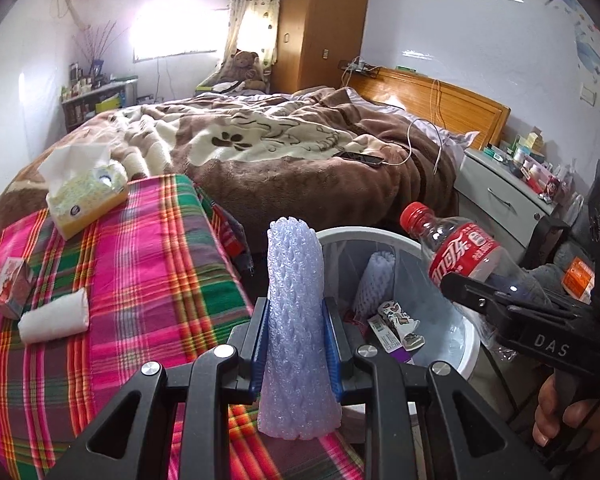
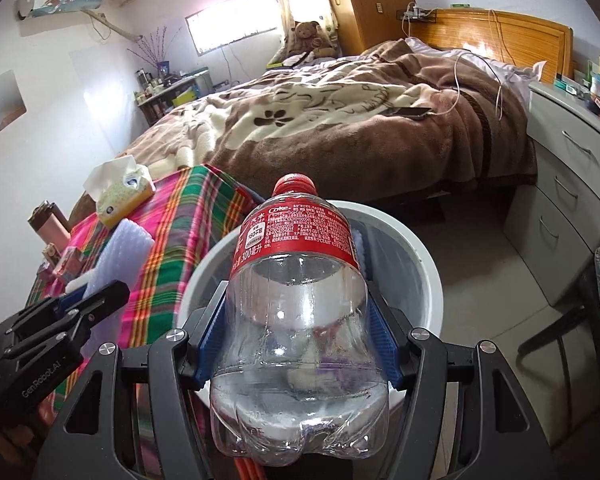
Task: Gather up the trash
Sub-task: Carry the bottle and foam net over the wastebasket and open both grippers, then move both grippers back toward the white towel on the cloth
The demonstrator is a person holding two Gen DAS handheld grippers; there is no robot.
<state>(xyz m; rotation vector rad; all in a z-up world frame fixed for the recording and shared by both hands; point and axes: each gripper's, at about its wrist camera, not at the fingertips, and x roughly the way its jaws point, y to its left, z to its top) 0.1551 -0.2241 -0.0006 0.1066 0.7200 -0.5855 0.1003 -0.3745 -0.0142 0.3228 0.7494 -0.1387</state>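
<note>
1. The trash bin point(image 1: 452, 344), a white round bin beside the plaid-covered table point(image 1: 140, 264), is taken as the landmark.
2. A pale lilac foam net sleeve point(image 1: 296, 320) is gripped between the blue pads of the left gripper point(image 1: 296, 336); the jaws are clenched on it, and it is held upright just beside the bin's rim, on the table side.
3. An empty clear cola bottle point(image 2: 300, 312) with a red cap and red label is clasped by the right gripper point(image 2: 300, 344); the jaws are closed on its lower body, and it is held over the bin's opening, cap pointing away.
4. Inside the bin, another foam net point(image 1: 374, 280) and printed wrappers point(image 1: 396, 320) are seen.
5. On the table, away from the bin, a tissue box point(image 1: 86, 196), a white roll point(image 1: 56, 316) and a small carton point(image 1: 10, 288) are laid.
6. Beyond the bin, a bed point(image 1: 280, 148) with a brown blanket is seen.
</note>
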